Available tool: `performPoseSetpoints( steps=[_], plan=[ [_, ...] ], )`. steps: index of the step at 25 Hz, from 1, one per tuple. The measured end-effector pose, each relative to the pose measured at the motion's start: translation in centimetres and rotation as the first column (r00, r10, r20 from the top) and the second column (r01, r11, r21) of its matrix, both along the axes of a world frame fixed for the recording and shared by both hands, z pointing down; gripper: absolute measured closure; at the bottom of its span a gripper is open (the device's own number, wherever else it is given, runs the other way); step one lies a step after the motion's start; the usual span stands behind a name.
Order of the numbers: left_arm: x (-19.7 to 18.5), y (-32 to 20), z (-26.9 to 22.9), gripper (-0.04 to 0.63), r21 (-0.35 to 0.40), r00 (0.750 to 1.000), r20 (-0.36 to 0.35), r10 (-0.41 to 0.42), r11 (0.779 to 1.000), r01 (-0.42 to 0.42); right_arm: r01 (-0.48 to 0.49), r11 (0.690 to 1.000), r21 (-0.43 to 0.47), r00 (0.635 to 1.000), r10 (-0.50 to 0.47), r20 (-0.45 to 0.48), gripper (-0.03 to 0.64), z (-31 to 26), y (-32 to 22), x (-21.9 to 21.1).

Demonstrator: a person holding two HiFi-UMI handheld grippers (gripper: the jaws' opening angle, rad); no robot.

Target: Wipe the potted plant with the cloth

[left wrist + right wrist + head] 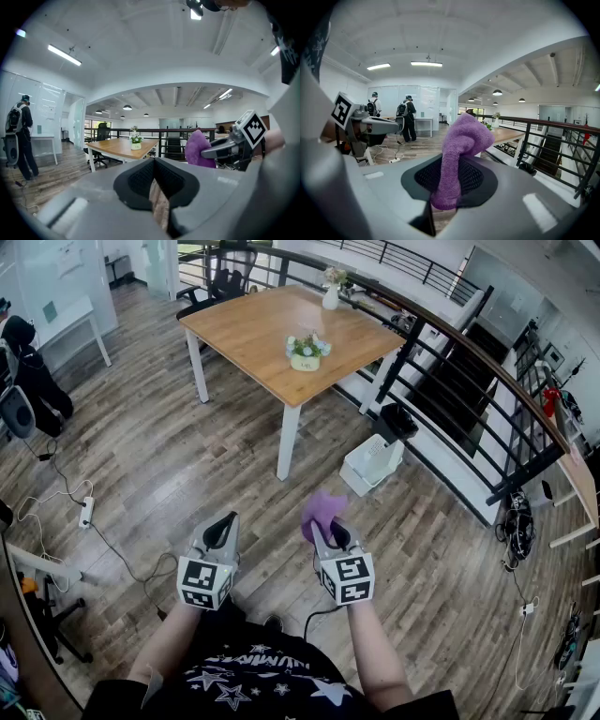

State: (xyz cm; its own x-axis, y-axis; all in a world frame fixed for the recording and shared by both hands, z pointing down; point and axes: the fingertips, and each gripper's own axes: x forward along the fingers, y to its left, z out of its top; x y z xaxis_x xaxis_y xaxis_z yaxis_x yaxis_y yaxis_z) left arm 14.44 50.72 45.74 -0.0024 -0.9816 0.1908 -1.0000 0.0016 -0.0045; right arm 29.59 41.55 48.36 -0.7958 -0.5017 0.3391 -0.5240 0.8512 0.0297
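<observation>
A small potted plant (306, 352) with white and blue flowers in a pale pot stands on the wooden table (253, 329) far ahead; it also shows small in the left gripper view as the potted plant (136, 142). My right gripper (325, 529) is shut on a purple cloth (322, 512), which sticks up from its jaws as a folded tuft (459, 154). My left gripper (222, 526) is shut with nothing in it, level with the right one. Both are held low over the floor, well short of the table.
A white vase with flowers (331, 292) stands at the table's far end. A black railing (441, 362) runs along the right. A white unit (373, 462) sits on the floor near the table leg. Cables and a power strip (86, 512) lie left. People with backpacks (405, 117) stand farther off.
</observation>
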Motion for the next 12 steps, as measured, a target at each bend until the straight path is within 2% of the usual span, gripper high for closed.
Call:
performPoseSetpoints(
  steps=[12],
  plan=[
    [1.5, 0.8, 0.3, 0.594, -0.009, 1.0, 0.005, 0.019, 1.0, -0.019, -0.02, 1.0, 0.015, 1.0, 0.019, 0.021, 0.535, -0.7, 1.0, 1.6]
  ],
)
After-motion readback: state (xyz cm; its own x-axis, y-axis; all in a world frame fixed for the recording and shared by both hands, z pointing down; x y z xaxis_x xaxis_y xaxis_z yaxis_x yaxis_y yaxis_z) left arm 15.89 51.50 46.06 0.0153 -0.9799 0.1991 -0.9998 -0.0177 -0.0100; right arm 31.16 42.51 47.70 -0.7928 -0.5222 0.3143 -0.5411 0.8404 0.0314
